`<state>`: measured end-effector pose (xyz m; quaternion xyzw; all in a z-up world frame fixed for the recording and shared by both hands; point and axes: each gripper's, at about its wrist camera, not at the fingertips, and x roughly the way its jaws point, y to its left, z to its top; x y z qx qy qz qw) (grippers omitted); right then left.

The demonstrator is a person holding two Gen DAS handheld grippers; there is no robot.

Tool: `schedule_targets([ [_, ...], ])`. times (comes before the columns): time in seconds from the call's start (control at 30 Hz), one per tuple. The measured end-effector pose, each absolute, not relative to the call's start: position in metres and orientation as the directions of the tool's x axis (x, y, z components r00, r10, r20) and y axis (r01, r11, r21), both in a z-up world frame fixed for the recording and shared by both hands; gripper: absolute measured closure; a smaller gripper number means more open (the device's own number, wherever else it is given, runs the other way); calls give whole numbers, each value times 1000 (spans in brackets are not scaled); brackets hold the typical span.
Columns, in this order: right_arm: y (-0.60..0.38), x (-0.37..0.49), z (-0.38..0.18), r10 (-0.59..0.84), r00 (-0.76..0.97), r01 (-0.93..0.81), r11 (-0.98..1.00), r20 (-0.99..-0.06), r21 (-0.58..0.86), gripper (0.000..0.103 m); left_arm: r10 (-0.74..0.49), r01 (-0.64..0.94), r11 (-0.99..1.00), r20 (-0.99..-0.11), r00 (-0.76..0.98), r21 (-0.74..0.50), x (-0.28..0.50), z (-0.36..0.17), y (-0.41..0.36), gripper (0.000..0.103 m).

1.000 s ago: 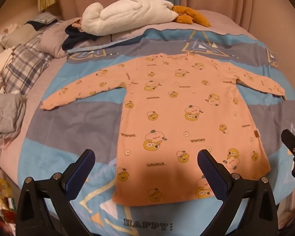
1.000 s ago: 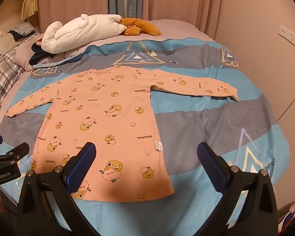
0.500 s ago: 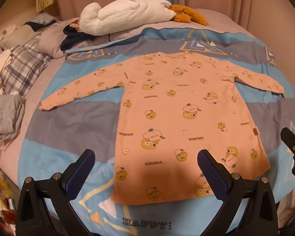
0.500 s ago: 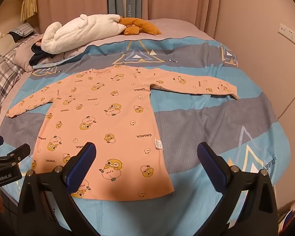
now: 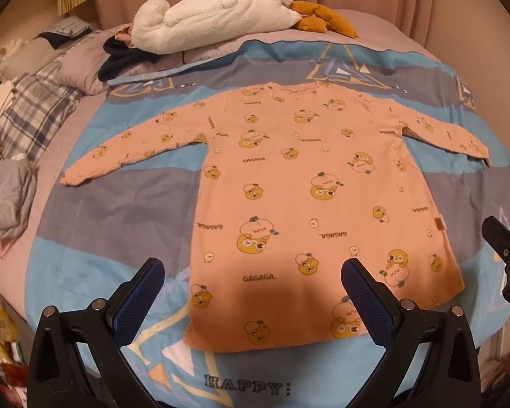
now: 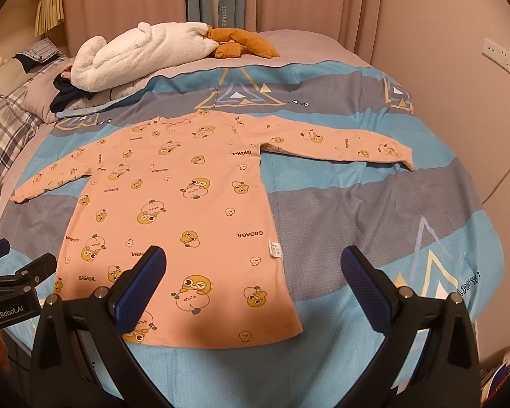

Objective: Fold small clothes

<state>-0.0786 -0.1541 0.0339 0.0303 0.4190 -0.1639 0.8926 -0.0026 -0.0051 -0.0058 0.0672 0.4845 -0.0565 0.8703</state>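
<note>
Right now both grippers, left (image 5: 253, 287) & right (image 6: 253, 277), gape wide w/ nothing held, above the hem of the peach shirt (image 5: 309, 204) lying flat, sleeves out, on the bedspread (image 6: 374, 210). Risk imo: pinching bedspread along w/ the thin fabric, dragging the shirt crooked

One shirt (image 5: 309, 204), two tools (image 5: 253, 287) (image 6: 253, 285)

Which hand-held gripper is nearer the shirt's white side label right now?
Right. The right hand-held gripper hovers over the hem just below the white label; the left hand-held gripper is toward the shirt's opposite side.
</note>
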Motion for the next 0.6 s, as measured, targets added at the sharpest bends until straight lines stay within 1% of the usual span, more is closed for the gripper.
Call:
schedule_targets([
  [0.6,-157,-76,28,-256,591,319,945,-765,-70,0,-33,156,986,-853,522,57,-2,-7,-1,0],
])
